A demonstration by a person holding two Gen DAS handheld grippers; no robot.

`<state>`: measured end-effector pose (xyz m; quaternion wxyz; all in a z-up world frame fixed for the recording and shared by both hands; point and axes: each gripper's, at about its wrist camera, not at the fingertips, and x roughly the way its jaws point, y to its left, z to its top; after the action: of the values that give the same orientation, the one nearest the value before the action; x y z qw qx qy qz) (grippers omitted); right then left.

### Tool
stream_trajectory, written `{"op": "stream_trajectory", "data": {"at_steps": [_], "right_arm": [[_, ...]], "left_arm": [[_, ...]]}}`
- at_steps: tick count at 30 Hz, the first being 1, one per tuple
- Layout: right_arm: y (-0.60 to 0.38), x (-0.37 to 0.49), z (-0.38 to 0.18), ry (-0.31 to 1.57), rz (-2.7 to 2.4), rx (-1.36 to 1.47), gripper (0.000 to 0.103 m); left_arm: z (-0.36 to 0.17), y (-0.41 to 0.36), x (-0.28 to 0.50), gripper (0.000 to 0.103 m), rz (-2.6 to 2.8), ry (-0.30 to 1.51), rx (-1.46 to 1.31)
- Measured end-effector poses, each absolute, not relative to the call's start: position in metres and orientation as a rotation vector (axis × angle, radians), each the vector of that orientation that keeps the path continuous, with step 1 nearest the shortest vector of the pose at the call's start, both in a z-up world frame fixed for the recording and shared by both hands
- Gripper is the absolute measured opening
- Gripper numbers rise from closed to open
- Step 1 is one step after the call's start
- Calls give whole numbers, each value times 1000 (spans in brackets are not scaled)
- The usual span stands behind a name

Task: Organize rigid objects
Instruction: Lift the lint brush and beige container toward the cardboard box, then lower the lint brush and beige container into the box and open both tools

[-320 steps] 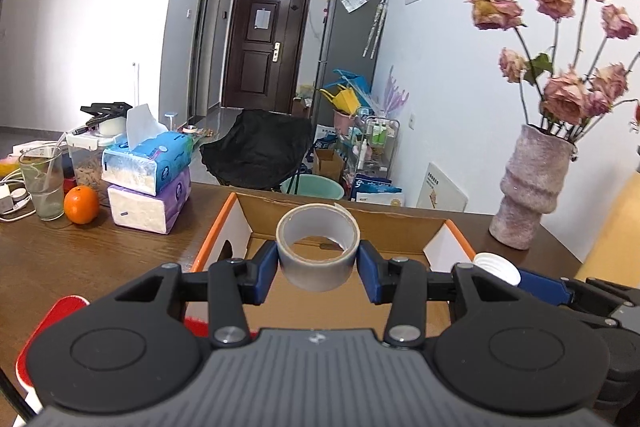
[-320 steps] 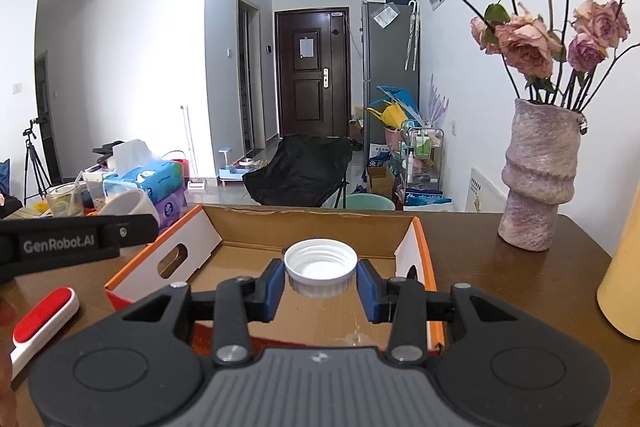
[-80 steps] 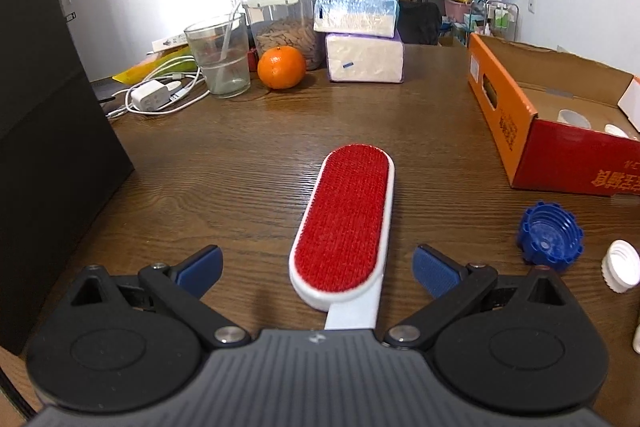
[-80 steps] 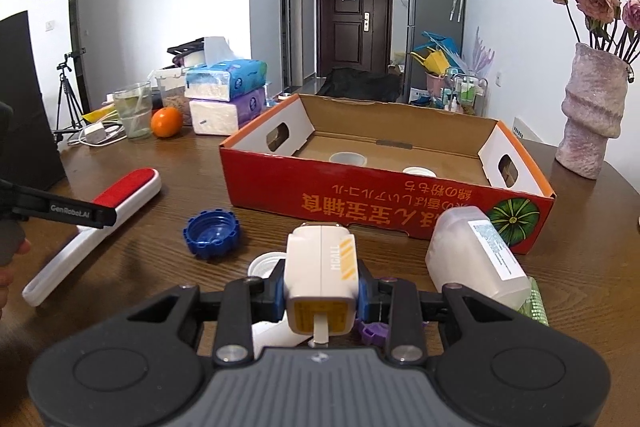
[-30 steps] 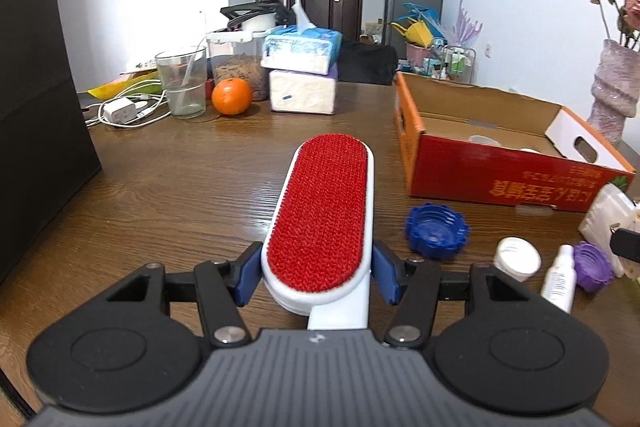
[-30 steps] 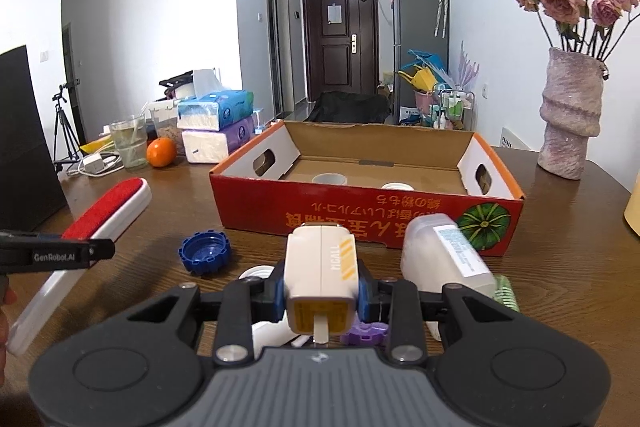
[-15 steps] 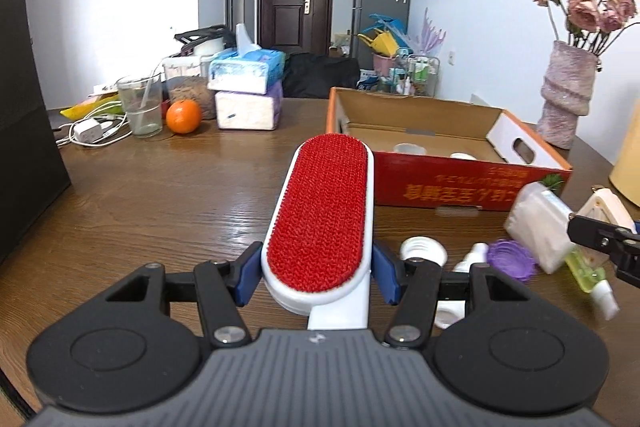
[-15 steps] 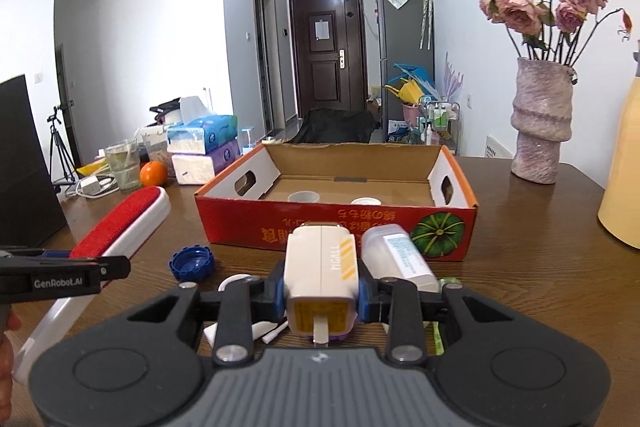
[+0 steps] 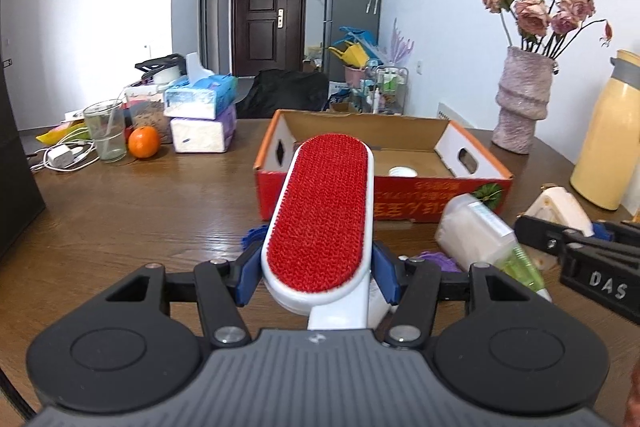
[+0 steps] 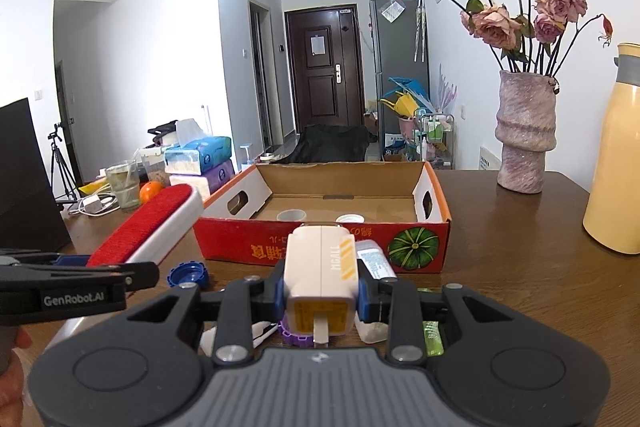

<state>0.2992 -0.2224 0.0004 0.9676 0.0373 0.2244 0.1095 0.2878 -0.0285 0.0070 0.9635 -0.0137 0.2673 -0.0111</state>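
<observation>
My left gripper (image 9: 318,277) is shut on a white lint brush with a red pad (image 9: 322,215), held above the table and pointing at the orange cardboard box (image 9: 404,199). My right gripper (image 10: 321,297) is shut on a white and yellow charger block (image 10: 320,277), also lifted and facing the box (image 10: 320,245). Inside the box lie a tape roll (image 10: 291,215) and a white cap (image 10: 349,217). In the right wrist view the brush (image 10: 160,223) and the left gripper's side show at the left. The charger (image 9: 562,205) in the right gripper appears at the right of the left wrist view.
On the table before the box lie a blue cap (image 10: 188,275), a purple cap (image 9: 438,261), a clear white bottle (image 9: 474,233) and a green item (image 10: 432,339). A vase of dried roses (image 10: 524,143) and a yellow flask (image 10: 618,163) stand right. Tissue packs (image 9: 200,115), an orange (image 9: 144,142) and a glass (image 9: 105,131) stand left.
Both grippers have risen and moved toward the box with their loads. The left one swung right, so the box now sits straight ahead of the brush.
</observation>
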Motion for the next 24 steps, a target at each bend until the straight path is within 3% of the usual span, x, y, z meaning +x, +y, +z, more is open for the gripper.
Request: {"op": "stream_trajectory", "data": {"at_steps": [24], "right_arm": [[-237,341,15,427,206,79,31]], "left_arm": [[29,-69,327,58,-55,498,-45]]}}
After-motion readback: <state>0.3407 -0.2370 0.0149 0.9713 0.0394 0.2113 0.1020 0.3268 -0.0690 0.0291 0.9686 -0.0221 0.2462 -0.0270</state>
